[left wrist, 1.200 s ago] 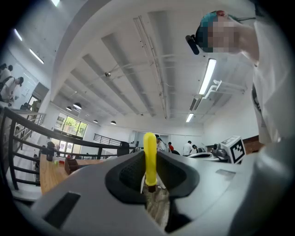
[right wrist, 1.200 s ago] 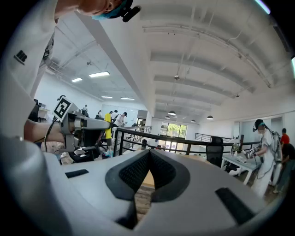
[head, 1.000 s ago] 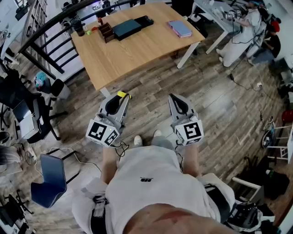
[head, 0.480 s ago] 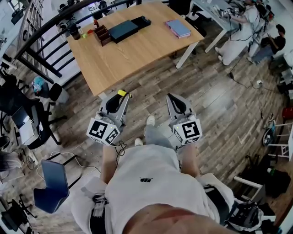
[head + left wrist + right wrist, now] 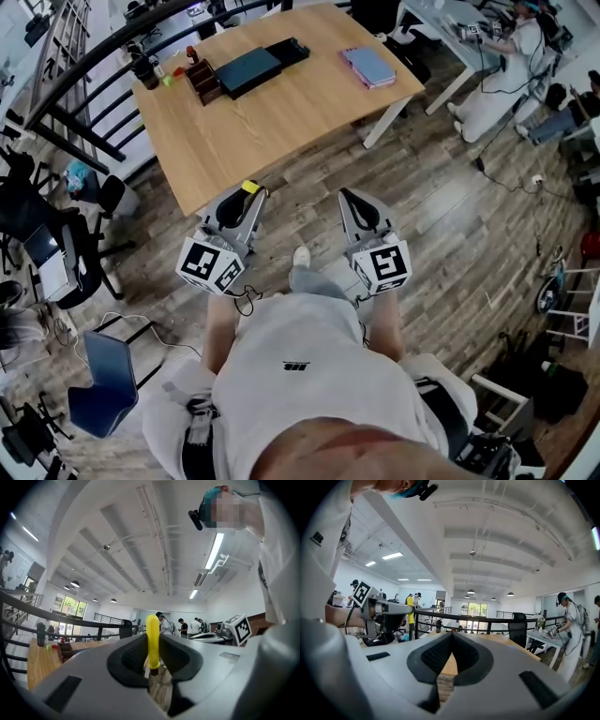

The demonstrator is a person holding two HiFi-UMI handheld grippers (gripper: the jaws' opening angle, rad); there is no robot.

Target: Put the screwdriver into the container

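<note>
My left gripper (image 5: 244, 194) is shut on a screwdriver (image 5: 249, 187) whose yellow handle sticks out past the jaw tips. In the left gripper view the screwdriver (image 5: 152, 641) stands upright between the dark pads (image 5: 129, 658), with its metal end low in the gap. My right gripper (image 5: 352, 195) is shut and holds nothing; its pads (image 5: 436, 656) meet at the tip. Both hang over the wood floor, short of the table. The container, a brown wooden box (image 5: 202, 80), stands at the table's far left, also seen from the left gripper (image 5: 65, 651).
The wooden table (image 5: 281, 112) also carries a black flat case (image 5: 248, 67), a blue-grey notebook (image 5: 368, 66) and a dark bottle (image 5: 142, 67). A black railing (image 5: 84, 70) runs behind it. A blue chair (image 5: 105, 375) stands at the left. People work at a white desk (image 5: 469, 28) on the right.
The table has drawn a little closer and lower in the head view as the person steps forward. Both grippers keep their pose and the screwdriver stays held.
</note>
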